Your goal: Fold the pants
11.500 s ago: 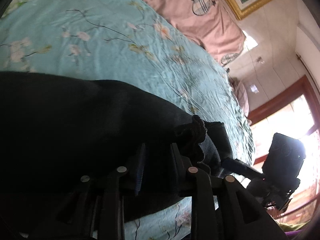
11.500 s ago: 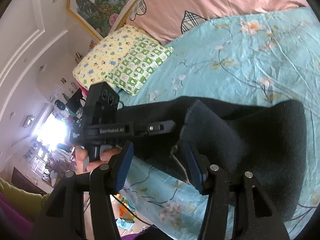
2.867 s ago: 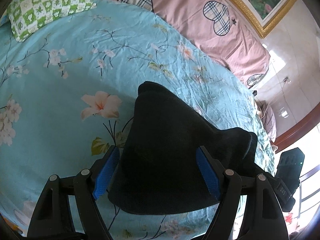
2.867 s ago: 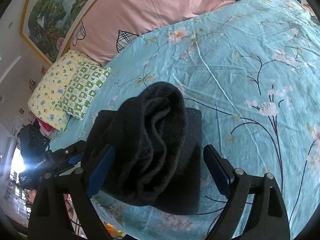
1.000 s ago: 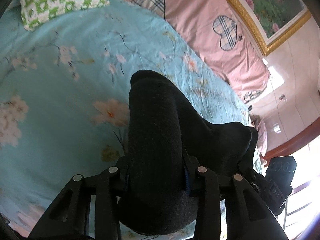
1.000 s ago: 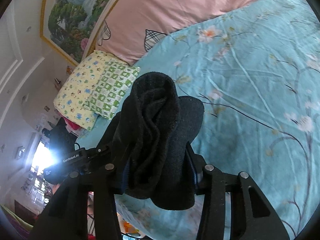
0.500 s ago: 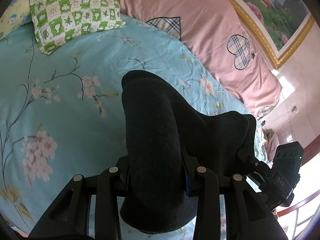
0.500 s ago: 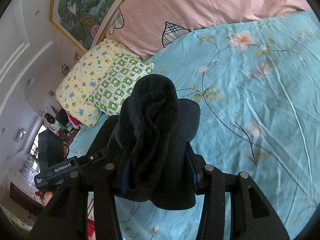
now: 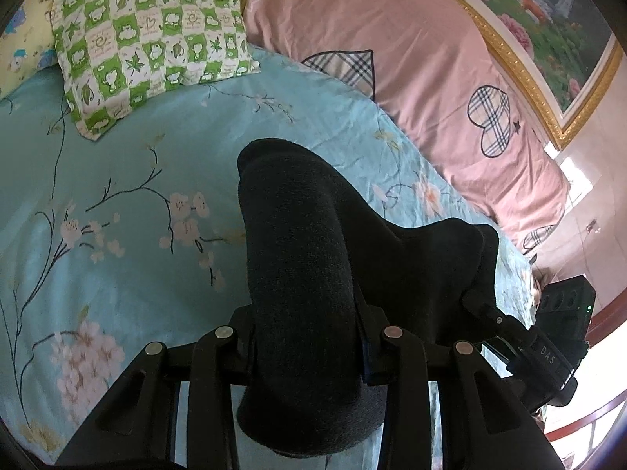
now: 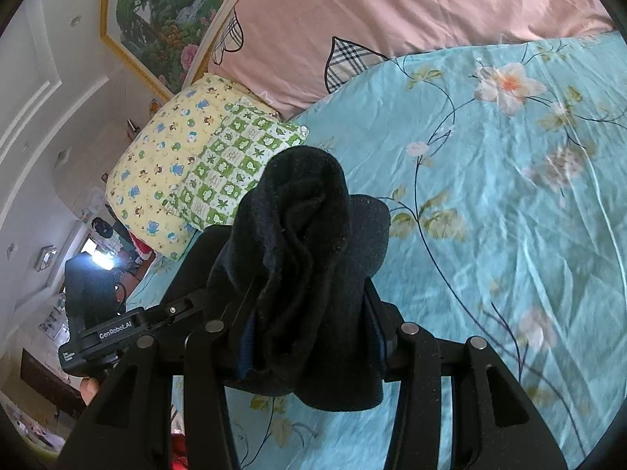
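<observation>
The black pants (image 9: 301, 258) are folded into a thick bundle and held off the bed between both grippers. My left gripper (image 9: 305, 348) is shut on one end of the bundle. My right gripper (image 10: 309, 340) is shut on the other end (image 10: 305, 235), where the rolled layers show. In the left wrist view the right gripper (image 9: 548, 348) appears at the lower right. In the right wrist view the left gripper (image 10: 117, 329) appears at the lower left. The fingertips are hidden by the cloth.
Below lies a teal floral bedsheet (image 9: 117, 203). A green checked pillow (image 9: 149, 51) and a yellow patterned pillow (image 10: 164, 164) lie at the head. A pink quilt with plaid hearts (image 9: 411, 58) runs along the wall under a framed painting (image 10: 164, 19).
Both grippers closed on the folded bundle and lifted it. Over the last second they have carried it toward the pillows at the head of the bed.
</observation>
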`<state>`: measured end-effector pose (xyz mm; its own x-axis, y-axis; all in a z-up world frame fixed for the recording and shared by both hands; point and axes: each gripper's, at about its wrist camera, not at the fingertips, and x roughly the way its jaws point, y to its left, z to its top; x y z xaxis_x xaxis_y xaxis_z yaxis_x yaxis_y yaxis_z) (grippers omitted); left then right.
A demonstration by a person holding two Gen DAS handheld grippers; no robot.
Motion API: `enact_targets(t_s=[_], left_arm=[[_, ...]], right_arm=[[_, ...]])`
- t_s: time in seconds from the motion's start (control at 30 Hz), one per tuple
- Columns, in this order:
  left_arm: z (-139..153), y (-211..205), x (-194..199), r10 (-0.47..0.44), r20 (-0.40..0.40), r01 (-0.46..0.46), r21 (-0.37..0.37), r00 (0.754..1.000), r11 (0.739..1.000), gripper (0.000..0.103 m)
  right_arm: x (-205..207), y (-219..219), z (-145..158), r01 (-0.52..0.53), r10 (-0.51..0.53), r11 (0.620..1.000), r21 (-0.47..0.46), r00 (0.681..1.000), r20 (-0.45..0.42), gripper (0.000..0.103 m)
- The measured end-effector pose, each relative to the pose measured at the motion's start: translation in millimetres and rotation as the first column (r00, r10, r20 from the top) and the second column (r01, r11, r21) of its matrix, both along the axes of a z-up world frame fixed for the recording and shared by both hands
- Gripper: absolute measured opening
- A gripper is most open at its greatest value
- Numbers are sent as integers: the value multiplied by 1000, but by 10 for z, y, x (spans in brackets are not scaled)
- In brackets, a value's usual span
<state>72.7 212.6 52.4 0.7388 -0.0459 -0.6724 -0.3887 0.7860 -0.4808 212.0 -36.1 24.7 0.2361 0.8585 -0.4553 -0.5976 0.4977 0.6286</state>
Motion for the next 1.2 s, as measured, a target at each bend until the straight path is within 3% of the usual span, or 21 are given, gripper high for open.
enact_targets(t_s=[0.47, 0.63, 0.7, 1.0, 1.2], left_arm=[[-188, 166, 206, 33, -38, -32, 24, 999, 999, 37], [-306, 190, 198, 38, -52, -38, 1, 998, 999, 47], [-337, 192, 182, 50, -57, -50, -3, 997, 999, 57], [-370, 154, 128, 65, -74, -62, 41, 995, 997, 75], [-373, 107, 12, 66, -80, -63, 41, 995, 997, 77]], right_arm=[[298, 271, -121, -33, 33, 999, -34, 999, -2, 48], [334, 268, -198, -37, 36, 997, -64, 999, -16, 54], [360, 254, -234, -33, 31, 997, -70, 999, -27, 55], [387, 146, -357, -12, 9, 995, -95, 1000, -27, 63], [327, 68, -354, -4, 5, 993, -121, 1000, 9, 67]])
